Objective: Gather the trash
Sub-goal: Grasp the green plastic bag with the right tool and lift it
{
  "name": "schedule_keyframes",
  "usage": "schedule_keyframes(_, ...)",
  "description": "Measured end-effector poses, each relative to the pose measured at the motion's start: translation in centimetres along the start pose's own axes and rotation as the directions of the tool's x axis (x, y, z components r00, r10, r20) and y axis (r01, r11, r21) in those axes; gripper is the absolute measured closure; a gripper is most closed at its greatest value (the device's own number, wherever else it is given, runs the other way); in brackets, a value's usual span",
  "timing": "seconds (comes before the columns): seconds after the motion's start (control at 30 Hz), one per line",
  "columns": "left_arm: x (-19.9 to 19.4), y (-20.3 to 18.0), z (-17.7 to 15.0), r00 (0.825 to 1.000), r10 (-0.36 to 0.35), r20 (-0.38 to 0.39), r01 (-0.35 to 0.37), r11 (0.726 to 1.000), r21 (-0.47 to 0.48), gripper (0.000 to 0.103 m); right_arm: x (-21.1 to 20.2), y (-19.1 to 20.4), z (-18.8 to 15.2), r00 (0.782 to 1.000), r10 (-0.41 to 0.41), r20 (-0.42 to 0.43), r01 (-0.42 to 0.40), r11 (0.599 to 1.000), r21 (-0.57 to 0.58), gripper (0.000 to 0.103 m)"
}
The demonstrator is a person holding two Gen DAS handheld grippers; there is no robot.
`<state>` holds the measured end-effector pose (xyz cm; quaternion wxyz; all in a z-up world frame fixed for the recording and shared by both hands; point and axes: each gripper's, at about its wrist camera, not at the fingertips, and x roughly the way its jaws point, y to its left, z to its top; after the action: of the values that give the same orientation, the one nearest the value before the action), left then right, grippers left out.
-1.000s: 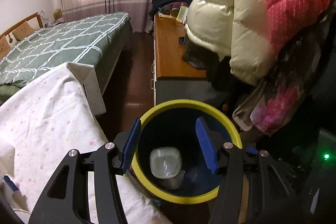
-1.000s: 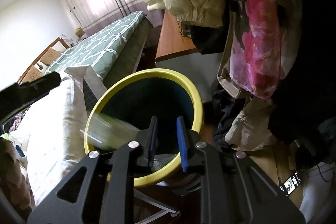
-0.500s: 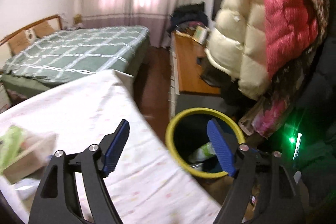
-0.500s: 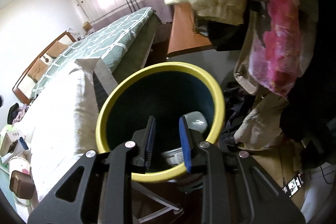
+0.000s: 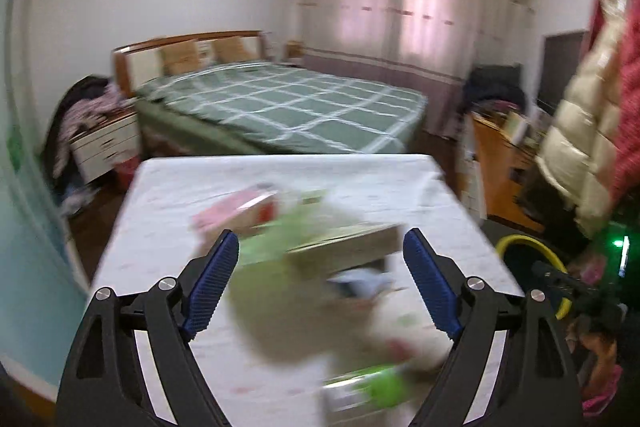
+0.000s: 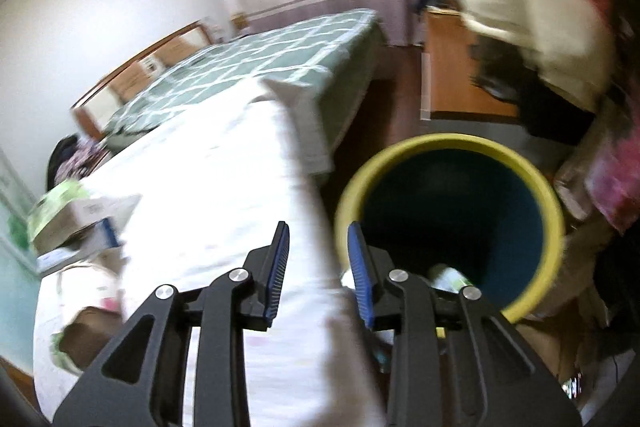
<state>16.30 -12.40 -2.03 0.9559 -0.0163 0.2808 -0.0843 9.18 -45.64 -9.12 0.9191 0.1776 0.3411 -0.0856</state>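
Holding your left gripper over the white-clothed table, you have its blue pads spread wide with nothing pinched between them; those jaws have just been opening. Beneath them lies a blurred heap of trash: a pink carton, a green wrapper, a brown cardboard box and a green-and-white packet near the front edge. Motion blur smears every label there, so no brand or writing can be read.

Your right gripper hangs at the table's edge beside the yellow-rimmed bin, its jaws parted a little and empty, having just been opening too. Inside the bin, a pale bottle shows low against the dark wall. On the box at the table's far left, faint print shows but stays illegible.
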Motion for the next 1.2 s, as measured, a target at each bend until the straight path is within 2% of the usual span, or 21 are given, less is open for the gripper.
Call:
schedule_keyframes(0.13, -1.0, 5.2, -0.9, 0.996, 0.087, 0.010, -0.087, 0.995, -0.058, 0.020, 0.4, 5.8, 0.2, 0.997, 0.078, -0.015, -0.079, 0.993, -0.085, 0.074)
schedule_keyframes(0.27, -2.0, 9.3, -1.8, 0.990, 0.138, 0.019, -0.136, 0.986, -0.102, 0.020, 0.1, 11.6, 0.2, 0.987, 0.157, -0.021, -0.158, 0.975, -0.156, 0.074)
schedule_keyframes(0.47, -2.7, 12.2, -2.9, 0.980, 0.199, 0.026, -0.193, 0.971, -0.137, 0.020, -1.2, 20.1, 0.1, 0.958, 0.285, -0.029, -0.282, 0.925, -0.254, 0.067)
schedule_keyframes(0.67, -2.9, 13.0, -3.9, 0.976, 0.219, 0.014, -0.215, 0.966, -0.144, 0.020, -0.7, 27.0, 0.0, 0.936, 0.348, -0.057, -0.348, 0.885, -0.310, 0.057)
schedule_keyframes(0.87, -2.6, 13.7, -4.4, 0.976, 0.220, 0.005, -0.216, 0.963, -0.159, 0.020, 2.0, 30.9, 0.2, 0.943, 0.317, -0.099, -0.332, 0.886, -0.325, 0.054)
schedule_keyframes(1.0, -2.5, 14.0, -4.8, 0.977, 0.215, 0.003, -0.211, 0.963, -0.167, 0.020, 4.4, 32.5, 0.3, 0.952, 0.272, -0.141, -0.304, 0.895, -0.326, 0.054)
schedule_keyframes(1.1, -2.4, 14.2, -5.0, 0.977, 0.211, -0.002, -0.208, 0.963, -0.170, 0.020, 5.6, 33.2, 0.2, 0.949, 0.262, -0.173, -0.306, 0.897, -0.319, 0.054)
schedule_keyframes(1.17, -2.3, 14.3, -5.1, 0.978, 0.209, -0.004, -0.207, 0.963, -0.173, 0.020, 5.7, 33.4, -0.1, 0.947, 0.263, -0.186, -0.312, 0.896, -0.317, 0.056)
schedule_keyframes(1.2, -2.1, 14.4, -5.0, 0.978, 0.208, -0.004, -0.206, 0.963, -0.176, 0.020, 5.7, 33.5, -0.2, 0.947, 0.262, -0.186, -0.310, 0.895, -0.320, 0.061)
